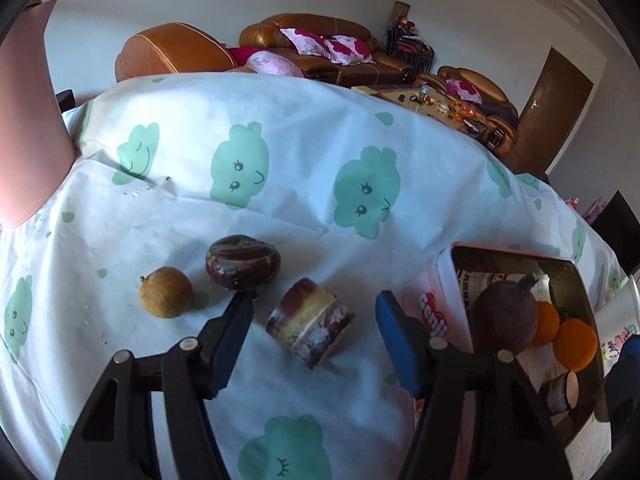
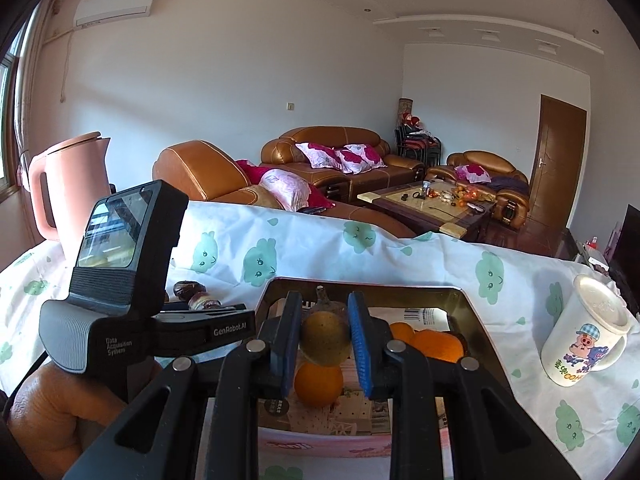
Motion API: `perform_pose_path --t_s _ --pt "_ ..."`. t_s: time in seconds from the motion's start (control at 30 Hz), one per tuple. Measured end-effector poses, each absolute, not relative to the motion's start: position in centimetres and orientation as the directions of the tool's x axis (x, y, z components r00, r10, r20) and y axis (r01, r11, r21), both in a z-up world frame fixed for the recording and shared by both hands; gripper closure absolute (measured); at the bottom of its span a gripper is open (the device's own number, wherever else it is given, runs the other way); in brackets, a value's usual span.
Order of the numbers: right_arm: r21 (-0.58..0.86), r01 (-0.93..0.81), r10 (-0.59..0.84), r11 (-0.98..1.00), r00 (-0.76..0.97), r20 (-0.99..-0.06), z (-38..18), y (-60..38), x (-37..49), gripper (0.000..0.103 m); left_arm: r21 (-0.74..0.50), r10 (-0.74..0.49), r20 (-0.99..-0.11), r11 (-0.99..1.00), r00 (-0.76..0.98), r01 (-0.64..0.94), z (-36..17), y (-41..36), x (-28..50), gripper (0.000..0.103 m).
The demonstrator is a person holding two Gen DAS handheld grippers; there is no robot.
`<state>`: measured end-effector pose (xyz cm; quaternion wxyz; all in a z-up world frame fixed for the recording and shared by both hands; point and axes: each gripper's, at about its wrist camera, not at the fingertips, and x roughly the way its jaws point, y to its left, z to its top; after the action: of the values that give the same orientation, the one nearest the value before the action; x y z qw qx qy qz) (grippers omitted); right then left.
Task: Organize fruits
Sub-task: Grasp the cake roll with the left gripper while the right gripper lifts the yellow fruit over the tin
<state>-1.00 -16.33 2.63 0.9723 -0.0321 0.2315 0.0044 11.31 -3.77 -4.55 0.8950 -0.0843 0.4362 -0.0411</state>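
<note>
Blue pads of the right gripper (image 2: 325, 338) are clamped on a yellow-green round fruit (image 2: 325, 342), held above the open tin box (image 2: 472, 308), where oranges (image 2: 438, 346) lie just beyond and below the fingers. Over on the left gripper (image 1: 314, 304), the jaws stand apart with the purple-and-yellow cut chunk (image 1: 310, 322) lying between them on the cloud-print cloth (image 1: 280, 208), untouched. A dark round fruit (image 1: 243, 267) sits at the left fingertip, a small tan fruit (image 1: 166, 297) further left, the tin to its right.

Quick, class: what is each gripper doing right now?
Left gripper: open, straddling the purple-and-yellow cut fruit chunk, not gripping.
Right gripper: shut on a round yellow-green fruit.
</note>
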Motion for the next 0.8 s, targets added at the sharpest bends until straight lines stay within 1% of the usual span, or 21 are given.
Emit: perform_pose_path --t_s 0.03,0.07,0.13,0.27,0.37,0.5,0.7,0.8 --pt "-0.056 -0.025 -0.003 0.998 0.891 -0.454 2.6 -16.4 -1.0 0.077 -0.207 -0.171 -0.760 0.978 0.627 0.015 -4.6 -3.9 11.2 0.048" --pt "-0.050 -0.027 0.002 0.998 0.890 -0.457 2.5 -16.5 -0.9 0.077 -0.229 -0.194 -0.749 0.973 0.634 0.027 -4.7 -3.8 11.0 0.061" --pt "-0.041 -0.029 0.007 0.999 0.888 -0.460 2.5 -16.6 -0.9 0.077 -0.245 -0.214 -0.745 0.969 0.632 0.039 -4.7 -3.5 10.8 0.061" --pt "-0.034 -0.027 0.008 0.999 0.889 -0.458 2.4 -16.6 -0.9 0.077 -0.319 -0.275 -0.723 0.947 0.634 0.048 -4.8 -2.2 10.3 0.061" --pt "-0.036 -0.029 0.010 0.999 0.888 -0.460 2.2 -16.4 -0.9 0.077 -0.334 -0.276 -0.700 0.942 0.659 0.041 -4.6 -1.0 9.2 0.061" --pt "-0.048 -0.027 0.003 0.998 0.894 -0.448 2.3 -16.1 -1.2 0.077 -0.274 -0.235 -0.644 0.959 0.728 0.067 -3.1 -0.4 6.8 0.061" --pt "-0.057 -0.028 0.001 0.998 0.901 -0.433 2.4 -15.7 -1.6 0.077 -0.210 -0.211 -0.529 0.971 0.822 0.114 -0.9 0.3 3.6 0.061" --pt "-0.070 -0.032 -0.001 0.997 0.903 -0.430 2.3 -15.1 -1.8 0.077 -0.182 -0.199 -0.491 0.976 0.848 0.123 0.1 0.1 2.6 0.061"
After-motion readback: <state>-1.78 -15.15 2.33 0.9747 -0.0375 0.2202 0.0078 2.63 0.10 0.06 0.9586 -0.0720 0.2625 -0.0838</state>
